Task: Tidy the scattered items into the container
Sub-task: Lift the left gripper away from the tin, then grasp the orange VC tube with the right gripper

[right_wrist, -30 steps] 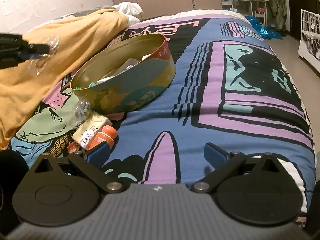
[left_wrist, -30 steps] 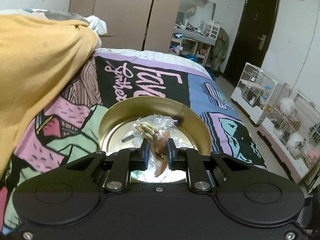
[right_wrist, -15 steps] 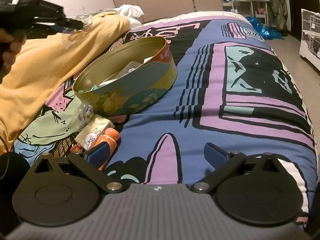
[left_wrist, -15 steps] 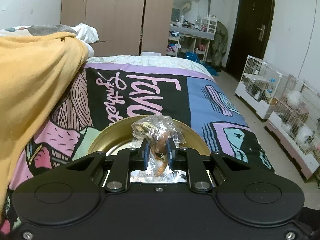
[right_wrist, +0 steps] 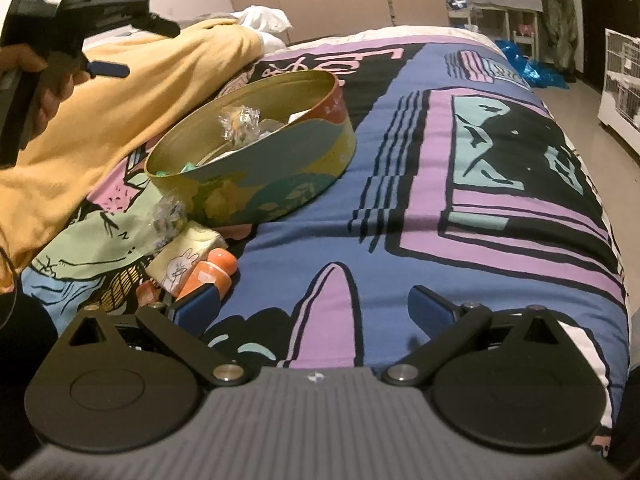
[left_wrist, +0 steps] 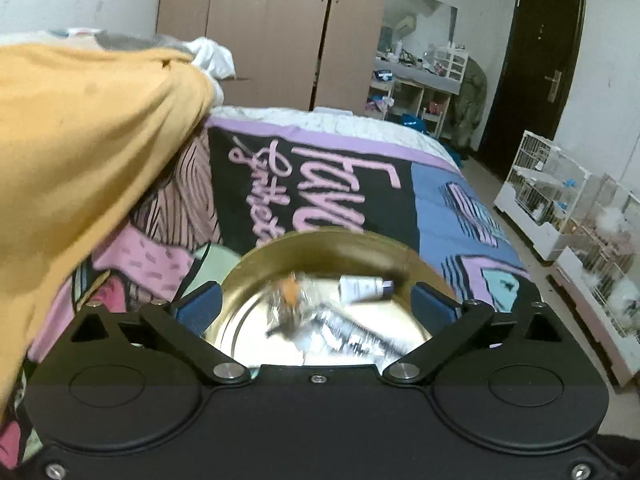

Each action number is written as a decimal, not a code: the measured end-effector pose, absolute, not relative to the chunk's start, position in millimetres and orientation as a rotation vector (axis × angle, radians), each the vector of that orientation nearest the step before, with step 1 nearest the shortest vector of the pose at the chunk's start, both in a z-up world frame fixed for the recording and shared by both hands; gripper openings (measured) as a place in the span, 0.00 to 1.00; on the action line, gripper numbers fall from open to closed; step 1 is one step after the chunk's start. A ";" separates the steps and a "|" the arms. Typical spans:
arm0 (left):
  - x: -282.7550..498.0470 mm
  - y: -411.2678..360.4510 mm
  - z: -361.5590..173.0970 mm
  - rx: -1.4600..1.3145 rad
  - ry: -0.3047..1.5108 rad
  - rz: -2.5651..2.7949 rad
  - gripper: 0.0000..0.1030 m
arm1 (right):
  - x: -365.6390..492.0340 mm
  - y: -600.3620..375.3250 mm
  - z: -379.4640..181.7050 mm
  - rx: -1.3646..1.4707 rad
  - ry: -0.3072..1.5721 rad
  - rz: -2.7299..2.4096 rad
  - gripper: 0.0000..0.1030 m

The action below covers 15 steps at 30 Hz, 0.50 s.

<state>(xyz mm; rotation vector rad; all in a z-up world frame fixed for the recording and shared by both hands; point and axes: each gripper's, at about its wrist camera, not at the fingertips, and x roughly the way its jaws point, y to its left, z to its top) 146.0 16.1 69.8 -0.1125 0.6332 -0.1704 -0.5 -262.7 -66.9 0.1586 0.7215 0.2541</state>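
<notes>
The round gold tin (left_wrist: 320, 246) (right_wrist: 320, 148) sits on the patterned bedspread. My left gripper (left_wrist: 316, 304) is open above it; a clear-wrapped snack (left_wrist: 290, 300) (right_wrist: 240, 122), blurred, is falling into the tin next to a white tube (left_wrist: 362, 287). The left gripper also shows in the right wrist view (right_wrist: 108, 68), high above the tin's left side. My right gripper (right_wrist: 316, 310) is open and empty, low over the bed. Near its left finger lie an orange bottle (right_wrist: 212, 274), a yellow tissue pack (right_wrist: 186, 256) and a clear wrapper (right_wrist: 168, 216).
A yellow blanket (right_wrist: 100, 120) is heaped along the bed's left side. White animal cages (left_wrist: 560, 216) stand on the floor to the right of the bed. Wardrobes and a dark door are at the far wall.
My left gripper opened and let go of the wrapped snack, which now drops into the tin. It had lifted higher above the tin. My right gripper stayed put.
</notes>
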 end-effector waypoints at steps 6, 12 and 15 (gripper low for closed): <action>108.0 50.2 36.9 -0.091 0.693 -0.205 0.97 | -2.1 -253.8 -61.7 0.155 0.697 0.353 1.00; 74.4 69.6 12.0 -0.090 0.724 -0.209 0.97 | 2.2 -219.5 -49.2 -0.066 0.662 0.534 1.00; 61.5 78.3 2.6 -0.121 0.730 -0.197 0.97 | 11.7 -200.9 -43.8 -0.146 0.694 0.645 1.00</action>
